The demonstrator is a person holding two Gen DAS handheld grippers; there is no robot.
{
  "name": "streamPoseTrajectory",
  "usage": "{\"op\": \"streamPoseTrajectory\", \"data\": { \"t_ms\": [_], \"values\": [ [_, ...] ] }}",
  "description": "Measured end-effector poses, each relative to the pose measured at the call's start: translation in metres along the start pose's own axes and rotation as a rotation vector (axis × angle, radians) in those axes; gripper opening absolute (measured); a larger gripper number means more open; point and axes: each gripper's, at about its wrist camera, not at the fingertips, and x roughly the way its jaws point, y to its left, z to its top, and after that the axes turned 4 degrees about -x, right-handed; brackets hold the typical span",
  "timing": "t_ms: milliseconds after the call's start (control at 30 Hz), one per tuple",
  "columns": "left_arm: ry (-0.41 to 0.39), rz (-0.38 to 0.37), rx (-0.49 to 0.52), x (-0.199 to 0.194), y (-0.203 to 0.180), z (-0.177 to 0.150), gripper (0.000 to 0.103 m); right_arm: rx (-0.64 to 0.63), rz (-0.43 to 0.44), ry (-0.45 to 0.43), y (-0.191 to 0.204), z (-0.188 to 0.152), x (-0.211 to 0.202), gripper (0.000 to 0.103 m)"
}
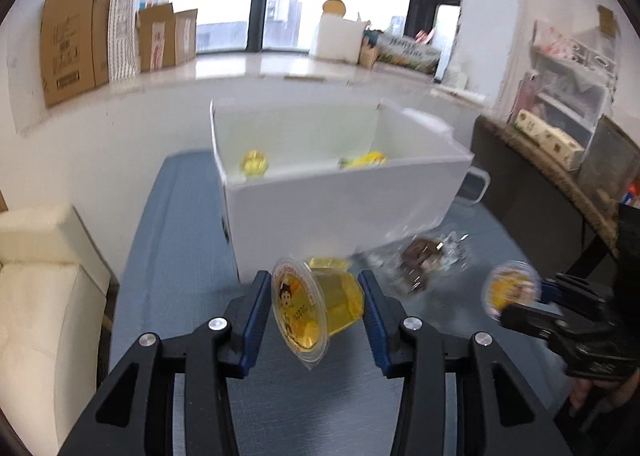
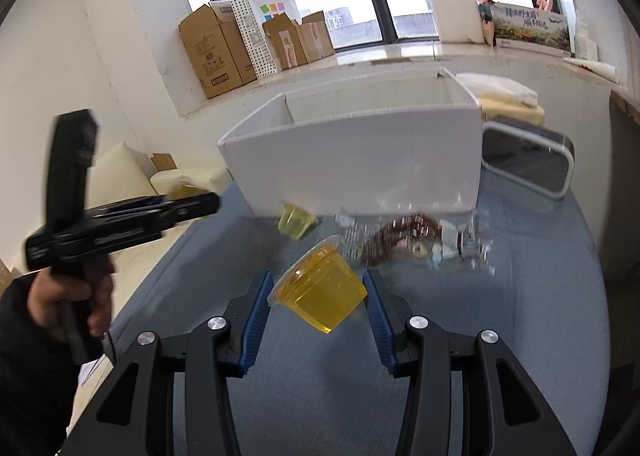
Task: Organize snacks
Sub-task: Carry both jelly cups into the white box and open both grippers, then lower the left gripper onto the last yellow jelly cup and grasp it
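My left gripper [image 1: 316, 296] is shut on a yellow jelly cup [image 1: 320, 306] with a cartoon lid, held above the blue table in front of a white box [image 1: 340, 196]. My right gripper [image 2: 318, 292] is shut on a second yellow jelly cup [image 2: 320, 296]; it also shows in the left wrist view [image 1: 512, 288]. The white box [image 2: 360, 160] holds two yellow snacks [image 1: 253, 164] [image 1: 364, 159]. Another jelly cup [image 2: 297, 221] lies on the table by the box. A clear wrapped chocolate snack [image 2: 404, 240] lies next to it, also in the left wrist view [image 1: 424, 260].
A clear-lidded container [image 2: 528, 160] stands right of the box. Cardboard boxes [image 2: 224, 48] line the windowsill. A cream sofa [image 1: 36, 276] is left of the table. A dark shelf with goods [image 1: 560, 136] stands at right. The left gripper also shows in the right wrist view [image 2: 188, 200].
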Motion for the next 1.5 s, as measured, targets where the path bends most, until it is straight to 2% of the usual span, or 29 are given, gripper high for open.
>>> {"op": "streamPoseTrajectory", "data": {
  "t_ms": [133, 300, 400, 600, 667, 700, 733, 767, 800, 833, 933, 1167, 1333, 1500],
  "values": [
    [-0.055, -0.015, 0.019, -0.017, -0.008, 0.025, 0.048, -0.035, -0.011, -0.042, -0.006, 0.033, 0.001, 0.05],
    [-0.105, -0.025, 0.038, -0.024, -0.012, 0.06, 0.048, -0.07, -0.021, -0.101, -0.011, 0.093, 0.013, 0.05],
    [-0.103, -0.033, 0.026, -0.006, -0.012, 0.083, 0.048, -0.092, -0.024, -0.116, -0.016, 0.129, 0.026, 0.05],
    [-0.057, -0.004, 0.028, 0.045, -0.005, 0.12, 0.049, -0.104, -0.062, -0.072, -0.031, 0.162, 0.063, 0.051],
    [-0.029, 0.003, 0.035, 0.061, -0.002, 0.125, 0.049, -0.133, -0.068, -0.038, -0.036, 0.164, 0.076, 0.051],
    [-0.01, 0.012, 0.043, 0.068, -0.001, 0.125, 0.055, -0.142, -0.083, -0.036, -0.038, 0.164, 0.079, 0.052],
    [0.012, 0.028, 0.051, 0.074, 0.0, 0.126, 0.077, -0.145, -0.09, -0.026, -0.041, 0.164, 0.084, 0.058],
    [0.026, 0.061, 0.052, 0.08, 0.001, 0.125, 0.091, -0.136, -0.099, -0.012, -0.046, 0.164, 0.088, 0.08],
    [0.015, 0.074, 0.045, 0.081, 0.003, 0.124, 0.103, -0.125, -0.114, -0.008, -0.05, 0.164, 0.09, 0.093],
    [0.002, 0.082, 0.038, 0.08, 0.005, 0.123, 0.103, -0.115, -0.124, -0.002, -0.054, 0.163, 0.091, 0.102],
    [0.019, 0.073, 0.022, 0.083, 0.01, 0.118, 0.103, -0.102, -0.113, -0.034, -0.063, 0.158, 0.084, 0.103],
    [0.025, 0.062, -0.006, 0.075, 0.013, 0.106, 0.103, -0.066, -0.126, -0.027, -0.069, 0.143, 0.074, 0.103],
    [-0.01, 0.03, -0.012, 0.05, 0.006, 0.094, 0.103, -0.006, -0.072, -0.048, -0.068, 0.124, 0.054, 0.103],
    [-0.024, 0.006, -0.008, 0.028, -0.005, 0.071, 0.103, -0.003, -0.056, -0.056, -0.056, 0.099, 0.034, 0.103]
  ]
}}
